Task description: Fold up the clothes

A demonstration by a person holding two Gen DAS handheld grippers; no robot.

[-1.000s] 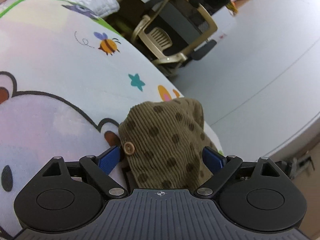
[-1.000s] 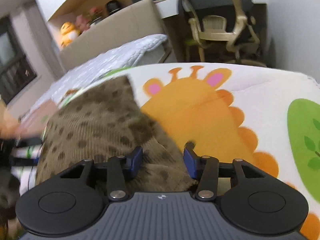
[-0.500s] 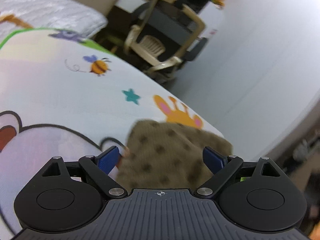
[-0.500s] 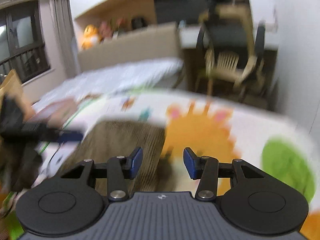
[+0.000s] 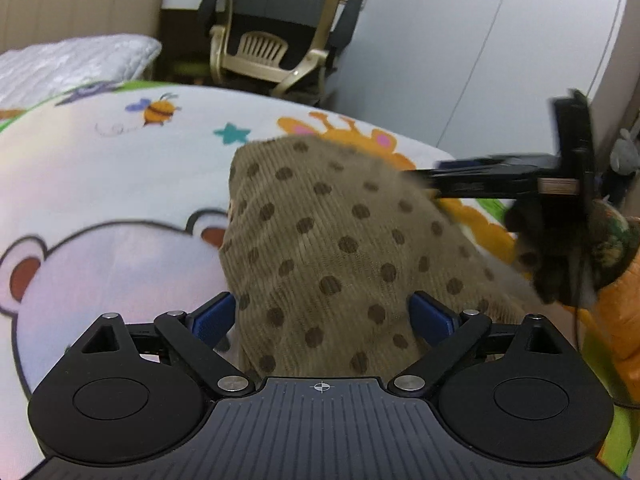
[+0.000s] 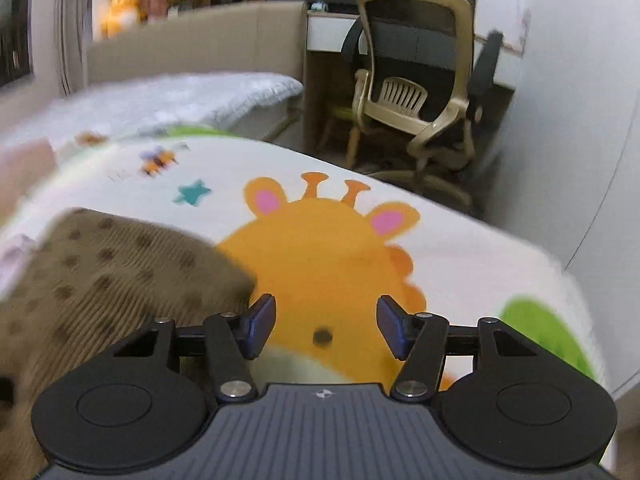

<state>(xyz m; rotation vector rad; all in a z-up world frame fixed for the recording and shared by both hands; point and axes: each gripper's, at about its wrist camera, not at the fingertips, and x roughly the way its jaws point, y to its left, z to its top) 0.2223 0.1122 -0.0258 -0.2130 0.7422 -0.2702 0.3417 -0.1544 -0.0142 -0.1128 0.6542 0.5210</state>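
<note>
Left wrist view shows one garment point(image 5: 320, 248), a brown corduroy piece with dark dots, lying on the cartoon-printed bed cover point(image 5: 120, 184). The left hand-held gripper point(image 5: 322, 316) has its two blue fingers spread wide, with the cloth lying between them but not pinched. One other tool shows here: the right hand-held gripper point(image 5: 432, 182) reaches in from the right, its tips at the garment's far edge, blurred.

In the right wrist view, the right hand-held gripper point(image 6: 326, 326) stands released, its two blue pads apart over the printed giraffe point(image 6: 320, 264), with the garment point(image 6: 120, 280) just beside its left pad. One office chair point(image 6: 416, 92) stands beyond the bed.

A second ago the right hand-held gripper was narrower, its pads around a fold of the cloth; now it is wider and holds nothing. The left one has stayed wide open throughout. The garment's one button, visible then, is now out of sight.
</note>
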